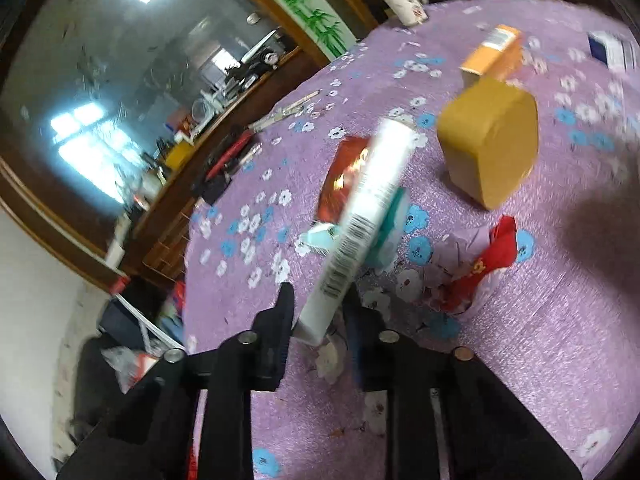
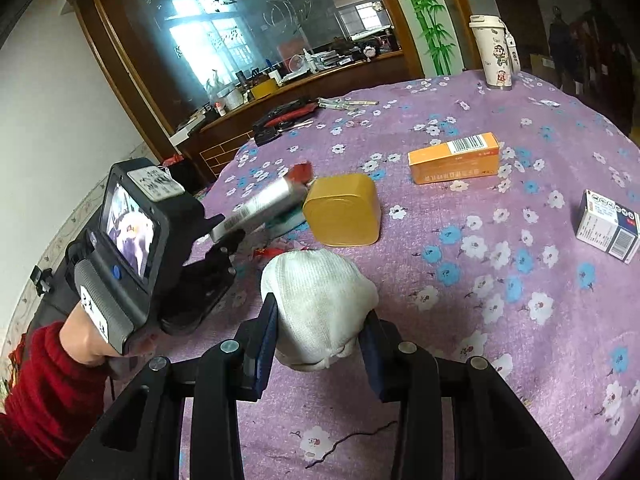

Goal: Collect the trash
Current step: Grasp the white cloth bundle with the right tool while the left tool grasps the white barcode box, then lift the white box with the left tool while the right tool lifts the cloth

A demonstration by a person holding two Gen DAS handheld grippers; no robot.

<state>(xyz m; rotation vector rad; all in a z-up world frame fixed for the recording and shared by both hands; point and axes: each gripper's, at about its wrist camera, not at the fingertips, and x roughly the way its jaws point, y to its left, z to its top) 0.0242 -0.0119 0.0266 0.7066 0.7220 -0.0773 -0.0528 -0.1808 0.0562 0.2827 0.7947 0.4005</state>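
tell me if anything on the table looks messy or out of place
A crumpled red and white wrapper lies loose on the floral tablecloth, just in front of the yellow tub. Small paper scraps sit near the tumbler.

Daylight glares off the mirror; the left wrist view smears with motion blur, both views bending at the edges.
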